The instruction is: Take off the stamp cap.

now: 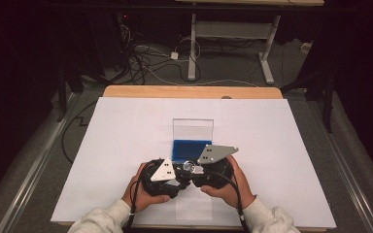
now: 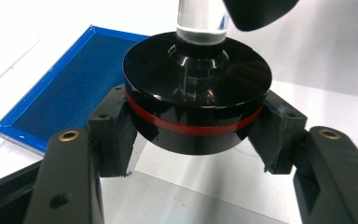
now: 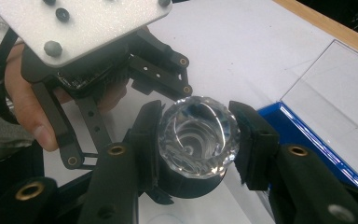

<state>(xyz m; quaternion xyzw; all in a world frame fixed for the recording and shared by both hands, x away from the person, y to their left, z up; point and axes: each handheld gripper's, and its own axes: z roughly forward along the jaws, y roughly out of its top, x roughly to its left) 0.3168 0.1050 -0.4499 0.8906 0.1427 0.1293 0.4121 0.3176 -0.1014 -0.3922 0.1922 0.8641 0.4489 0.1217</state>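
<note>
A: What do the left tongs (image 2: 193, 135) pinch?
B: The black base (image 2: 196, 93) with its red band, clamped from both sides above the white surface (image 1: 126, 145).
A: And the right tongs (image 3: 196, 140)?
B: Closed on the faceted crystal top (image 3: 198, 135), just in front of the blue-lined case (image 1: 190, 148).

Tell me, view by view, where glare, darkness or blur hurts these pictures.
High view: the room behind the table is nearly black, and the white sheet is bright. Left gripper view: the glossy black base mirrors the clear stem; the near jaws are soft. Right gripper view: the faceted crystal top sparkles with glare, which hides its detail.
</note>
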